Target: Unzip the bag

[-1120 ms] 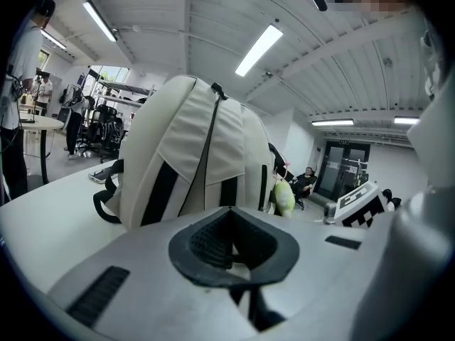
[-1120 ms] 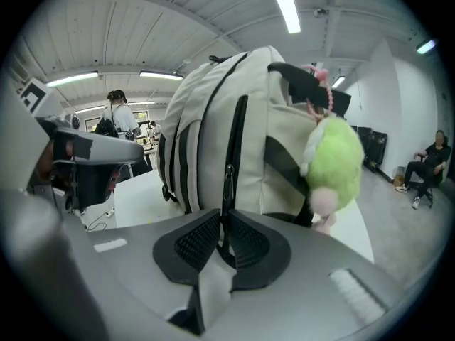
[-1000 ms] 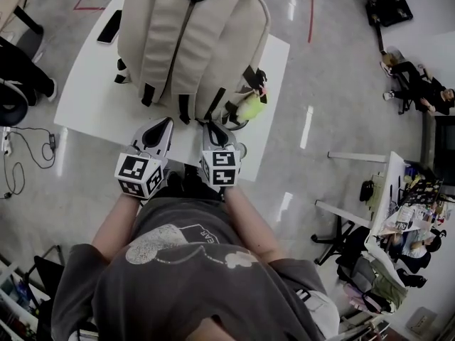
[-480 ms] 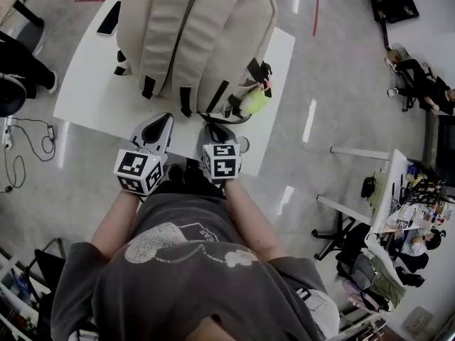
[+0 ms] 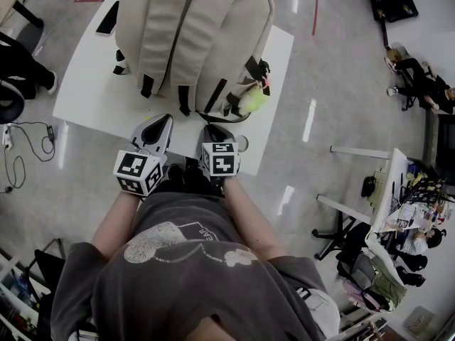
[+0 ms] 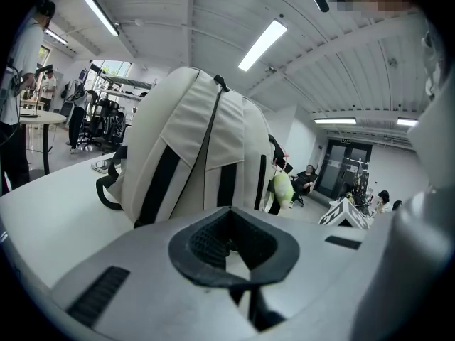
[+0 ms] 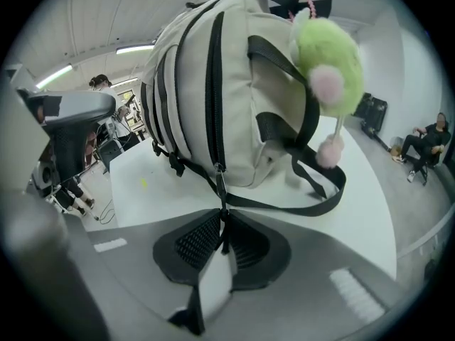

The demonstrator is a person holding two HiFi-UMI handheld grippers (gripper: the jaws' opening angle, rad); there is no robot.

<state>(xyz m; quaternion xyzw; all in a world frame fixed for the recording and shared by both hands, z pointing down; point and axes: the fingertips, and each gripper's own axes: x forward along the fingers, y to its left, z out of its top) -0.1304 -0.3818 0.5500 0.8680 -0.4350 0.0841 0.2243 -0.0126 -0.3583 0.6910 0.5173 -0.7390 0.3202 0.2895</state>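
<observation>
A cream backpack with black straps stands on the white table, and a green plush charm hangs at its right side. My right gripper is at the bag's near bottom edge. In the right gripper view the gripper is shut on the black zipper pull at the end of the backpack's dark zipper line. My left gripper sits beside it, just short of the bag. Its jaws are shut with nothing in them, and the backpack rises in front.
A dark phone lies at the table's far left corner. A black strap loop trails on the table under the plush charm. Cables run over the floor at left. Seated people and desks are at right.
The bag sits slightly higher in the head view than a second ago. Both grippers stay at the table's near edge, the right one still shut on the zipper pull.
</observation>
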